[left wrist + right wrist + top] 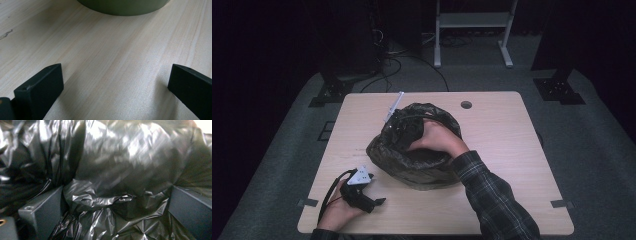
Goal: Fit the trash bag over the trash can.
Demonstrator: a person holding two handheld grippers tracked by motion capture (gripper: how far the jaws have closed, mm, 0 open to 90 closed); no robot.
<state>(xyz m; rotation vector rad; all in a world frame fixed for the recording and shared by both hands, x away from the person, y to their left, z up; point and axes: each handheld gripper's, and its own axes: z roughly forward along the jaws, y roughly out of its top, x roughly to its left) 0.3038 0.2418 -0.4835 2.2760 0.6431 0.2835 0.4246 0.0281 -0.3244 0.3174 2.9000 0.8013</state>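
I have the right gripper pushed down inside the black bag lining the bin mid-table, jaws wide with crumpled plastic between them. My left gripper rests just beside the bin, jaws wide and empty.

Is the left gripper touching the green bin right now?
Apart. In the left gripper view, bare table lies between the open left gripper and the green bin; the high view agrees.
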